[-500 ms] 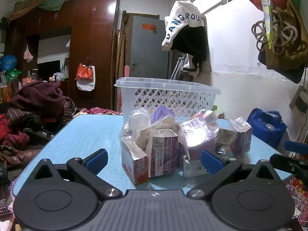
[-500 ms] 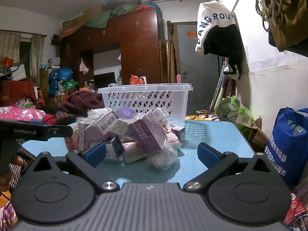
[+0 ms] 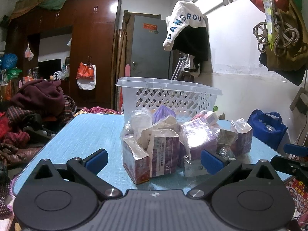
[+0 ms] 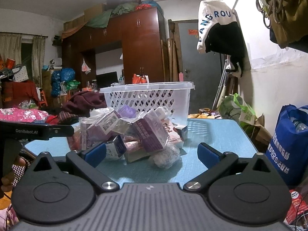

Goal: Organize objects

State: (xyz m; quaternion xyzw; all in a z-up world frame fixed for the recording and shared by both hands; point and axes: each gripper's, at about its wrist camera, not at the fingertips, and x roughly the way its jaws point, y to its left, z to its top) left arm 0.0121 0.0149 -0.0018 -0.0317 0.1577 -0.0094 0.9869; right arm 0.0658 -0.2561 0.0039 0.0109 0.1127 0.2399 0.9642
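Both tongs, left gripper (image 3: pixel 154 158) and right gripper (image 4: pixel 152 152), are being held released, nothing grasped; the boxes (image 3: pixel 173 140) are lying heaped on the table (image 3: pixel 86 134) before the basket (image 3: pixel 169 96); one edge box should be singled out and squared between the jaws.

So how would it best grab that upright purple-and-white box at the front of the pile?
Judging from the left wrist view, across the two side faces of the purple-and-white box, coming straight in from the front. It stands upright nearest the open left gripper, though a red box leans against one side.
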